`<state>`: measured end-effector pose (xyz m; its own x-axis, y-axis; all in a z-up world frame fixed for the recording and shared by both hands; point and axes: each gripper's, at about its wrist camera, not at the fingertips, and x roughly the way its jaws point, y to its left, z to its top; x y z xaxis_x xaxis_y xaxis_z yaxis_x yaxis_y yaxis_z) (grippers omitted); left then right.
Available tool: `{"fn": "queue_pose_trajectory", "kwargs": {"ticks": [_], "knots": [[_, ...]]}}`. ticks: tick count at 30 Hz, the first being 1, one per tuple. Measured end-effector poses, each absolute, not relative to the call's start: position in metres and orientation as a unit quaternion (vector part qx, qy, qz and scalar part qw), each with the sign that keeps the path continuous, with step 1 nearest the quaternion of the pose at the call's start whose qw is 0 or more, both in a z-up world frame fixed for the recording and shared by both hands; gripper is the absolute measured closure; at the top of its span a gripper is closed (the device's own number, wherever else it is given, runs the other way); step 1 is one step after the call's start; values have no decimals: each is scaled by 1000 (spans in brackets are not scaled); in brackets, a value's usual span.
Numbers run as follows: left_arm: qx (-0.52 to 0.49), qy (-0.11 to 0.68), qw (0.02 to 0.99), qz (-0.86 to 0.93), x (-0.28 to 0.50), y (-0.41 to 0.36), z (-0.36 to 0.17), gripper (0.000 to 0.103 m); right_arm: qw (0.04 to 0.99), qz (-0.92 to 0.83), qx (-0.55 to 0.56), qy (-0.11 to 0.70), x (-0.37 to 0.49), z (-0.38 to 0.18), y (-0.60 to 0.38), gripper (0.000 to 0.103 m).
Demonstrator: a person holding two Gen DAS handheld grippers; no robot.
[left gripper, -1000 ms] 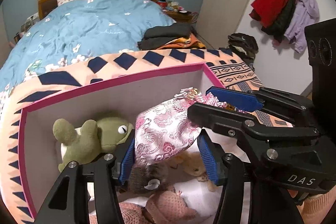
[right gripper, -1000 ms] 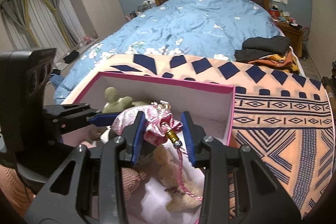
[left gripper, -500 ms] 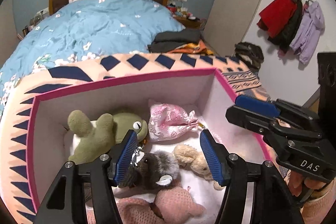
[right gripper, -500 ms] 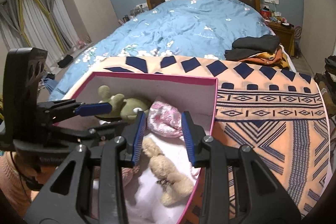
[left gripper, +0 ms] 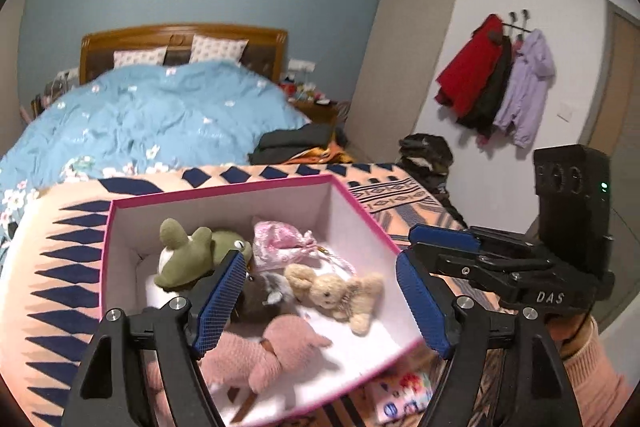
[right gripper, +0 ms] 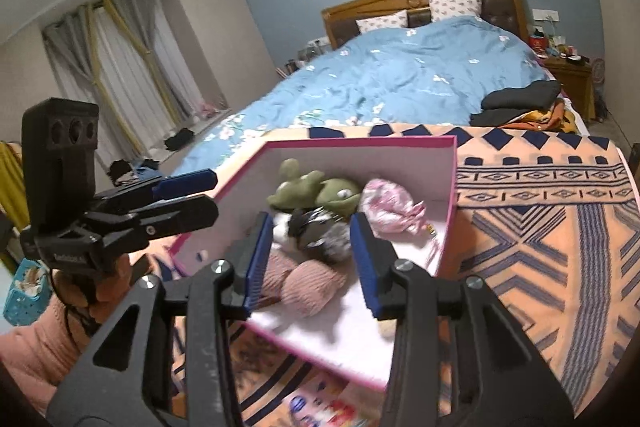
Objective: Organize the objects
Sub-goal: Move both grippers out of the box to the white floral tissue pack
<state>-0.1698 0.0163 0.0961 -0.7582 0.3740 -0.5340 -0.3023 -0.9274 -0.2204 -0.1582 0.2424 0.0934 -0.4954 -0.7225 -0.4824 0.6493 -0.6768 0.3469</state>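
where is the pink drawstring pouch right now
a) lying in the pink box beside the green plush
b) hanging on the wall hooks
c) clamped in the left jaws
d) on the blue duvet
a: the pink drawstring pouch lies inside the pink box, next to the green plush, and neither set of jaws touches it.

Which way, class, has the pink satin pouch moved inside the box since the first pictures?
Yes. The pink satin pouch went down from between both tools, above the pink-rimmed box, to its floor near the back wall.
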Motion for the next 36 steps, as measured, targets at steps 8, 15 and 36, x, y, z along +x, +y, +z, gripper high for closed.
{"fn": "queue_pose_trajectory", "kwargs": {"ticks": [8,15,36], "knots": [[-272,-15,203,941,-104,30,85,23,411,-859,299,-56,-106,87,258,55],[-310,-6,223,924,-79,45,46,23,411,-849,327,-52,-75,54,267,55],[-423,-3,258,868,-96,91,-41,34,338,-830,430,-107,-70,-49,300,55]]}}
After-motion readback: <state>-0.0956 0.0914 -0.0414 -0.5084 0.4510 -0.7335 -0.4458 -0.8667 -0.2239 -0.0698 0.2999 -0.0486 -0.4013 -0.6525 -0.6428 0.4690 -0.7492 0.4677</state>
